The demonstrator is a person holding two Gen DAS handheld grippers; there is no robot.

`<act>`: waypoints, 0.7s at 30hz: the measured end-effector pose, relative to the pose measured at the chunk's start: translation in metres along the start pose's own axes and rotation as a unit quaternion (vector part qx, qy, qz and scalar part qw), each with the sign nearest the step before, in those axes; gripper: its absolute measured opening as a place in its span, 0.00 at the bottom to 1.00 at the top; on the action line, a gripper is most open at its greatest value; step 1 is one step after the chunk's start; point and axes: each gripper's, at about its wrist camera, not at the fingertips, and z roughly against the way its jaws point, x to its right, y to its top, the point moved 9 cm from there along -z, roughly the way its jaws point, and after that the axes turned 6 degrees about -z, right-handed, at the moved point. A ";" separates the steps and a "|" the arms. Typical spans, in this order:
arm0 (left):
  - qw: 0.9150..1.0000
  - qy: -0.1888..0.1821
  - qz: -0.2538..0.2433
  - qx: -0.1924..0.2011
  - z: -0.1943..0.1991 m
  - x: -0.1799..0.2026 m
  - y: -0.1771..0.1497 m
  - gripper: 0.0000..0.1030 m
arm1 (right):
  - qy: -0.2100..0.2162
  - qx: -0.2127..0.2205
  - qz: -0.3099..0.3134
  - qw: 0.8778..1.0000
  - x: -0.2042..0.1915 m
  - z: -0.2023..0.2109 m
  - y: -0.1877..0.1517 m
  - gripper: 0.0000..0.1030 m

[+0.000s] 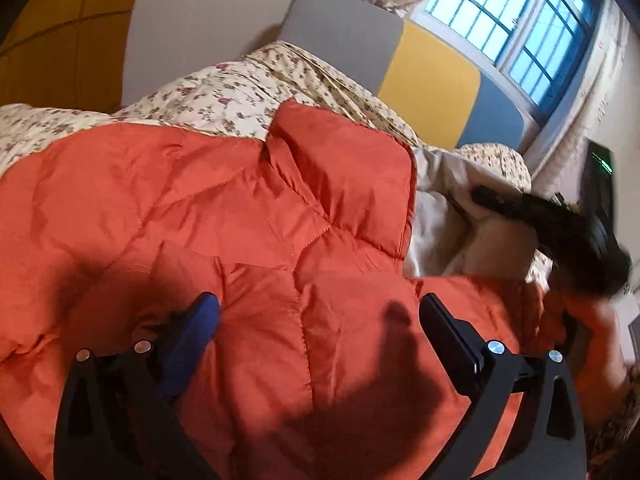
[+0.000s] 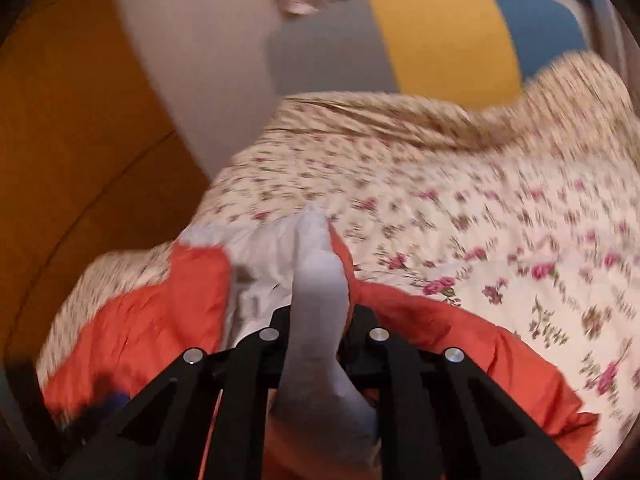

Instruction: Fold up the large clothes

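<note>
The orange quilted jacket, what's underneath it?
The orange quilted jacket lies on a floral bedspread, which shows beyond its edges. The jacket's pale lining is pinched in the right gripper. Whatever lies directly beneath the jacket is covered.

Orange quilted jacket (image 1: 240,216) lies crumpled, pale lining (image 2: 316,280) exposed.

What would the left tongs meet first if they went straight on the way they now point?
Most likely the orange quilted jacket. The left tongs stand open right over it, and it fills the view ahead. Depth is unclear, so how soon they would touch cannot be told.
</note>
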 end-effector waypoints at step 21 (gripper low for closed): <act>0.988 0.019 0.152 -0.022 -0.061 -0.026 0.146 0.96 | 0.040 0.042 0.181 0.982 -0.037 0.051 -0.078 0.11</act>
